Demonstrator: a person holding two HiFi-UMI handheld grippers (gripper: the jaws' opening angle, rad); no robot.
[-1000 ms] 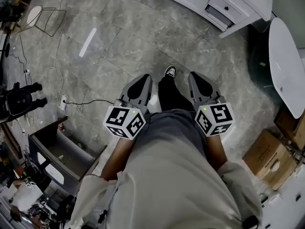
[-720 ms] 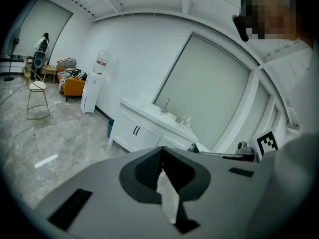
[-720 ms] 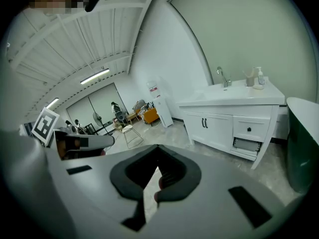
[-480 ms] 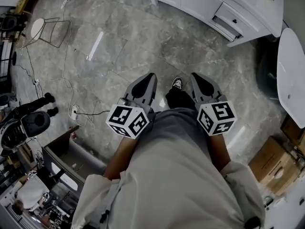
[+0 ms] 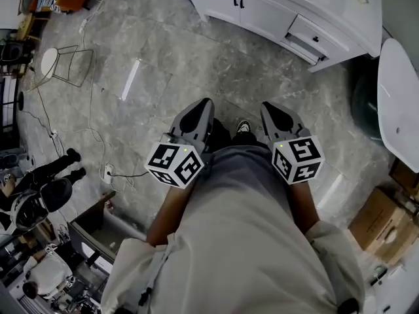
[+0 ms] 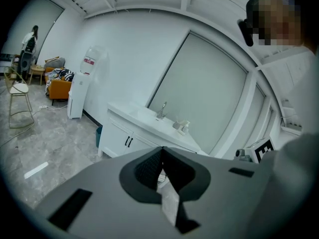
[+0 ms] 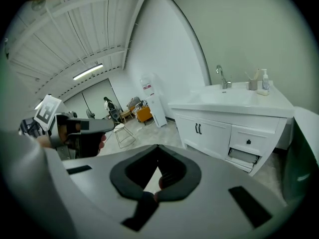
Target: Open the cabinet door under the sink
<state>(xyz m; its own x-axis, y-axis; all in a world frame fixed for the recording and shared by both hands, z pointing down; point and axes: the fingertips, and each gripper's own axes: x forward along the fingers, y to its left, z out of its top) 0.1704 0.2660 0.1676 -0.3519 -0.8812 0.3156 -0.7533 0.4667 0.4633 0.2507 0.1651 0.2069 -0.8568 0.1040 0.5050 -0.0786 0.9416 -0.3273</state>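
Note:
The white sink cabinet (image 5: 281,8) stands at the top of the head view, some way ahead across the grey floor. Its two doors with black handles (image 5: 237,0) are closed; they also show as the doors (image 6: 128,142) in the left gripper view and the doors (image 7: 199,129) in the right. A faucet (image 7: 222,76) rises above the basin. My left gripper (image 5: 205,103) and right gripper (image 5: 269,106) are held side by side at waist height, pointing toward the cabinet. Both are shut with nothing between the jaws, far from the doors.
A drawer (image 7: 247,142) sits right of the doors, with a lower one (image 7: 242,156) ajar. A white oval tub (image 5: 399,90) and cardboard box (image 5: 383,224) are at the right. A wire stool (image 5: 62,57), floor cables (image 5: 85,142) and a grey cart (image 5: 98,227) are at the left.
The person has stepped toward the cabinet; its doors with black handles have come into the head view. Both grippers kept their pose and stayed shut.

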